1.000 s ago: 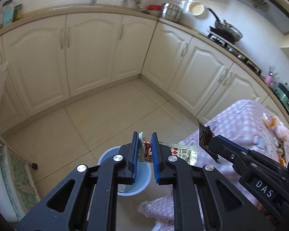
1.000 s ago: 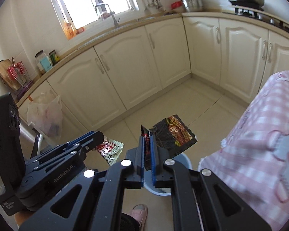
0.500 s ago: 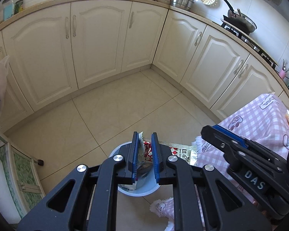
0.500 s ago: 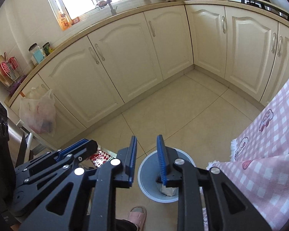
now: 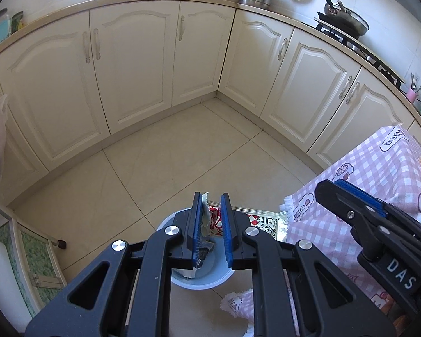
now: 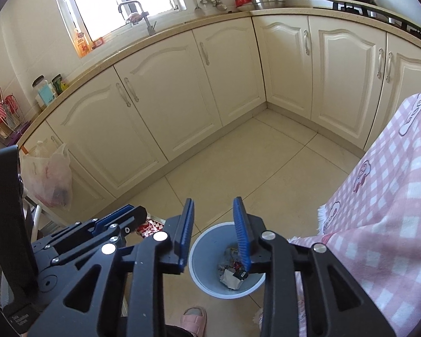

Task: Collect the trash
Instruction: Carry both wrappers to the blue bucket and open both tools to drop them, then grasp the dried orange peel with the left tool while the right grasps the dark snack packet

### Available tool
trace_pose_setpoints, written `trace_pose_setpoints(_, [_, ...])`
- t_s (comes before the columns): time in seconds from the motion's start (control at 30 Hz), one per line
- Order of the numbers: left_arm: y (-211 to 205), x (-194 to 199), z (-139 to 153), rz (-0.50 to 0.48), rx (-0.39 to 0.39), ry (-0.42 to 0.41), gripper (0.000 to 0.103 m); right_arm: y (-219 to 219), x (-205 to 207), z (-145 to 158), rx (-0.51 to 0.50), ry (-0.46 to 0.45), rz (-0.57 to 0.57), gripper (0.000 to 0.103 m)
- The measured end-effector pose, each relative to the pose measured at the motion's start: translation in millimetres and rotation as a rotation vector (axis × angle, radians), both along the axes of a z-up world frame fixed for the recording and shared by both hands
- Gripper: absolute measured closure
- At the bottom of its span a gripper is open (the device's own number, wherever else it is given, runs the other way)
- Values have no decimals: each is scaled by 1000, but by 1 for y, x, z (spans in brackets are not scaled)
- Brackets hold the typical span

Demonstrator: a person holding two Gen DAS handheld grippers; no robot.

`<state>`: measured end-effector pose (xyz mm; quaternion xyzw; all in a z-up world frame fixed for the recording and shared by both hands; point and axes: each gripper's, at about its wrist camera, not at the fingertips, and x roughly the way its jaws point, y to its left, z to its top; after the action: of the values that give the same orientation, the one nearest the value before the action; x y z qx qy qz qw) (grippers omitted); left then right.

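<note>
My left gripper [image 5: 212, 205] is shut on a red-and-white sauce packet [image 5: 262, 221] and holds it above a pale blue bin [image 5: 202, 282] on the floor. The packet also shows in the right wrist view [image 6: 148, 228], in the left gripper [image 6: 143, 219]. My right gripper [image 6: 214, 210] is open and empty above the bin [image 6: 202, 252]. Crumpled wrappers [image 6: 233, 272], one of them dark, lie in the bin. The right gripper also shows in the left wrist view [image 5: 339, 186].
A table with a pink checked cloth [image 6: 384, 210] stands right beside the bin. Cream cabinets [image 5: 132, 64] run along the far walls around a tiled floor [image 5: 160, 163]. A plastic bag [image 6: 50, 177] hangs at the left. A pink slipper [image 6: 193, 318] is below the bin.
My right gripper opened and dropped the dark wrapper into the bin. Both grippers moved over the bin. The left gripper still holds the sauce packet.
</note>
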<state>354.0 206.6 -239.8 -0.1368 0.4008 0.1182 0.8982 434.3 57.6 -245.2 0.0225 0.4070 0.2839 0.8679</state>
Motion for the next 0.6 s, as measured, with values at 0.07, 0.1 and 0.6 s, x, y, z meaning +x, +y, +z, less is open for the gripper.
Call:
trace_pose_setpoints(0.07, [-1,2,3,3,1,-7,89,-4,0,3,0,-14,-16,72])
trace_pose_setpoints(0.1, [-1,4,5,6,4,-10,88,-6,0,5,-1,-18,-23,70])
trace_pose_setpoints(0.6, [-21,-12,45,-11,8,-98,58,-37,-14,37,14,-75,-68,66])
